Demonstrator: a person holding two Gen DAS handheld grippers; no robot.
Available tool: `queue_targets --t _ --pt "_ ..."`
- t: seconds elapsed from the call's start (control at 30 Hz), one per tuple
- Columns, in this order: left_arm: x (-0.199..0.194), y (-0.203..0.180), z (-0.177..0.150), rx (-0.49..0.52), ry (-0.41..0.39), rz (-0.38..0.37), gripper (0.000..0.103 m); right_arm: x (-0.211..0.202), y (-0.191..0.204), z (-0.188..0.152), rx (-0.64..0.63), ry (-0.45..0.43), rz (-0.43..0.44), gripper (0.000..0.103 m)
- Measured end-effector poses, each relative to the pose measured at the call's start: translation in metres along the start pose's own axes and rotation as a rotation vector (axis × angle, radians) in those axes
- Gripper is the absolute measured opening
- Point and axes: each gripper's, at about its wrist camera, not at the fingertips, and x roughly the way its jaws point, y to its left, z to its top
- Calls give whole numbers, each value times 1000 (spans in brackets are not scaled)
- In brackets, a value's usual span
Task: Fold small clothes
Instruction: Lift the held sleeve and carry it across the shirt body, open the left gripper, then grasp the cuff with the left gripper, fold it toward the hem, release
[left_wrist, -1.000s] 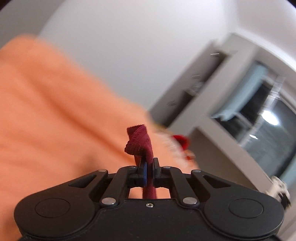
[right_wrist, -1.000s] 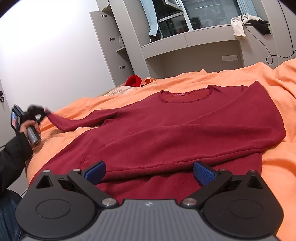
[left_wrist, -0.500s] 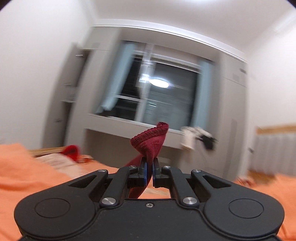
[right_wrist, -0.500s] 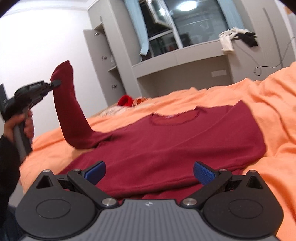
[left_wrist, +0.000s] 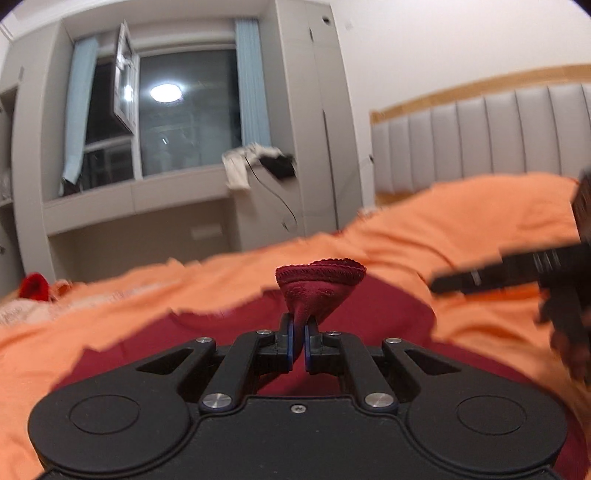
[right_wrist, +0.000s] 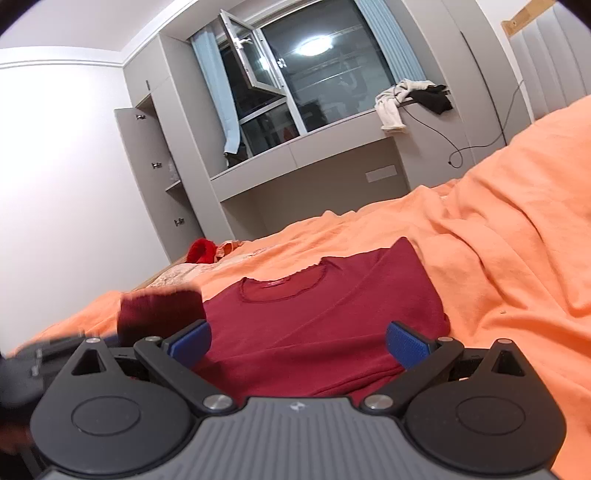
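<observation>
A dark red long-sleeved sweater (right_wrist: 325, 314) lies flat on the orange bedspread (right_wrist: 517, 258), neckline toward the far side. My left gripper (left_wrist: 299, 345) is shut on the sweater's sleeve cuff (left_wrist: 319, 284), which bunches up above the fingers, over the sweater body (left_wrist: 369, 306). In the right wrist view the cuff (right_wrist: 159, 310) hangs at the left, over the sweater's left part. My right gripper (right_wrist: 299, 341) is open and empty, low over the sweater's near hem. It shows blurred at the right in the left wrist view (left_wrist: 517, 277).
A bright red item (right_wrist: 201, 251) and patterned cloth lie on the far left of the bed. Grey cabinets, a window ledge with clothes (right_wrist: 406, 99) and a dangling cable stand beyond. A padded headboard (left_wrist: 480, 140) is at the right.
My left gripper has carried the sleeve cuff from out at the left, up and across, to over the sweater body. My right gripper has stayed open and tilted upward.
</observation>
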Motion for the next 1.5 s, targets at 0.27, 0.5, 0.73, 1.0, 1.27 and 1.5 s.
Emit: queue_targets --t 0.27,0.5,0.73,1.0,1.27,1.5 --pt "-7 19 -32 -37 104 -121 18 10 3 -5 -24 25 -12 103" --pt "-33 31 -27 -10 141 -187 43 22 9 -10 -54 56 -21 103" --pt "-42 72 -24 -213 156 -172 74 41 23 -23 -170 154 -49 103" --pt "-43 121 -25 -380 159 -15 86 58 51 -46 -436 258 -128 103" --pt "-24 132 -41 -344 353 110 86 42 53 -39 -440 121 -119 103" --pt "-34 131 -49 -305 357 94 86 48 63 -30 -435 106 -56 103"
